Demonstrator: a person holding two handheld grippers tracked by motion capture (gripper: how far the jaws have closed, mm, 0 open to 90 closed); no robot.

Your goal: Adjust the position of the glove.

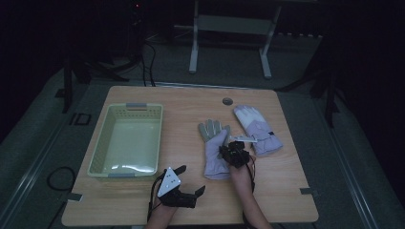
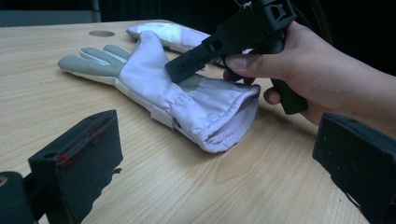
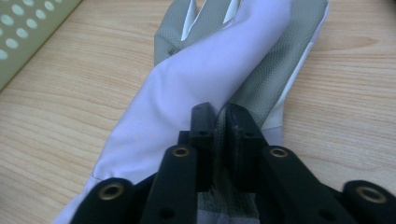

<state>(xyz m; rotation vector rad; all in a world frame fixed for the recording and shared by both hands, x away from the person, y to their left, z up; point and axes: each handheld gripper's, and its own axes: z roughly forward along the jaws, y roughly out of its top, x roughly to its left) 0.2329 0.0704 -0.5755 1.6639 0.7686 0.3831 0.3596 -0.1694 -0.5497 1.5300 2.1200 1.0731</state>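
While the left claw (image 1: 190, 180) rests on the counter (image 1: 286, 191) at about 6 o'clock, its jaws stand wide apart with nothing between them. In the left gripper view, its two black jaws frame the near glove (image 2: 187, 98) from either side without touching it. The right claw (image 3: 222, 122) sits on this glove near the wrist, just right of the counter's centre. Its jaws are almost together, a narrow slit between them, with the tips pressed down into the lilac and grey fabric; whether cloth is pinched in the slit I cannot tell. A hand (image 2: 299, 77) holds that claw from the cuff side. The glove lies flat, fingers pointing to 12 o'clock. A second glove (image 1: 258, 130) lies just beside it toward 2 o'clock. A pale green basket (image 1: 126, 140) stands at 9 o'clock, well apart from both gloves.
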